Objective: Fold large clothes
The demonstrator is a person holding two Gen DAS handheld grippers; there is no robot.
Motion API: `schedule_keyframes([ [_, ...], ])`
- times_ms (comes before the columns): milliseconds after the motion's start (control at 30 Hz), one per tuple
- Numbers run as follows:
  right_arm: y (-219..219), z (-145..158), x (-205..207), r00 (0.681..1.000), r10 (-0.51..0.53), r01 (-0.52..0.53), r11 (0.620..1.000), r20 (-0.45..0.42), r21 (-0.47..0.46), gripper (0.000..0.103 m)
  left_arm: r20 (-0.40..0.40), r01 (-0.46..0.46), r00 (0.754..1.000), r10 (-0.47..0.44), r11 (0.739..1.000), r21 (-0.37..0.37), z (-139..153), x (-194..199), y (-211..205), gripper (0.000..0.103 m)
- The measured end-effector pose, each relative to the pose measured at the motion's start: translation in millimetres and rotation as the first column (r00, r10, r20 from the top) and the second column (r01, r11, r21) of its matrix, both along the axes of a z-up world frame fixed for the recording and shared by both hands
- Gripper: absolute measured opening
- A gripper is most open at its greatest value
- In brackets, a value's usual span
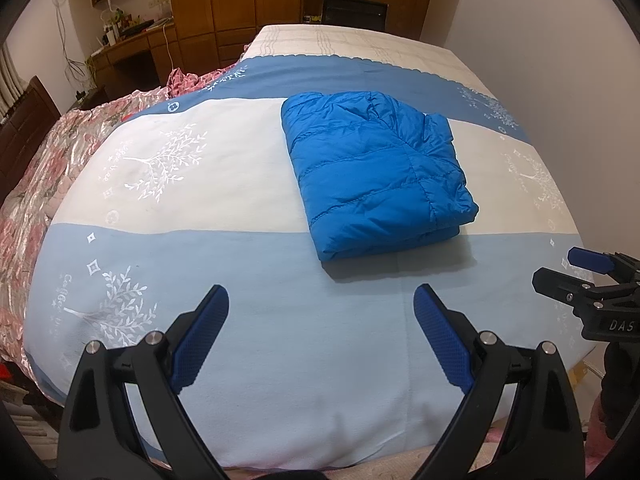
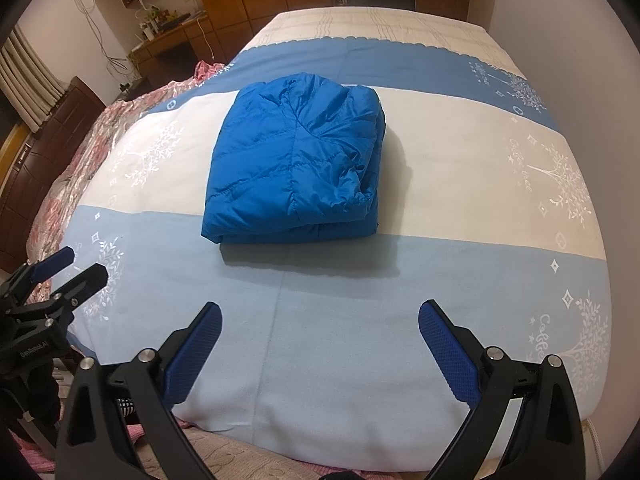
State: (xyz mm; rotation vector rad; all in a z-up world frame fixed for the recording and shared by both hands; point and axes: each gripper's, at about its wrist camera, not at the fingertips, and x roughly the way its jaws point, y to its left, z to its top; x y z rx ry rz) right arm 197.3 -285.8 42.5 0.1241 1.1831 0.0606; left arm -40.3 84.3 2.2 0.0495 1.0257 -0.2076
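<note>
Blue puffer jacket [image 1: 376, 172] sat folded mid-bed [image 1: 280, 312], at 12 o'clock from both grippers. Left gripper [image 1: 320, 336] and right gripper [image 2: 320, 344] were spread wide, empty. Looked light, soft, slippery; best pinched at the near stacked edge.

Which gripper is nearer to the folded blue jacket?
Neither clearly. The left gripper is below and left of the blue jacket; the right gripper faces it more squarely. Both are open, short of it, touching nothing.
</note>
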Motion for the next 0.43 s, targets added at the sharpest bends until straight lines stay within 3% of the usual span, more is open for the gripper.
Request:
schedule_keyframes([
  [433, 1.1, -1.6, -1.2, 1.0, -0.001, 0.001, 1.0, 0.002, -0.001, 0.099, -0.001, 0.005, 1.0, -0.005, 1.0, -0.006, 0.4, 0.1, -1.1, 0.093],
])
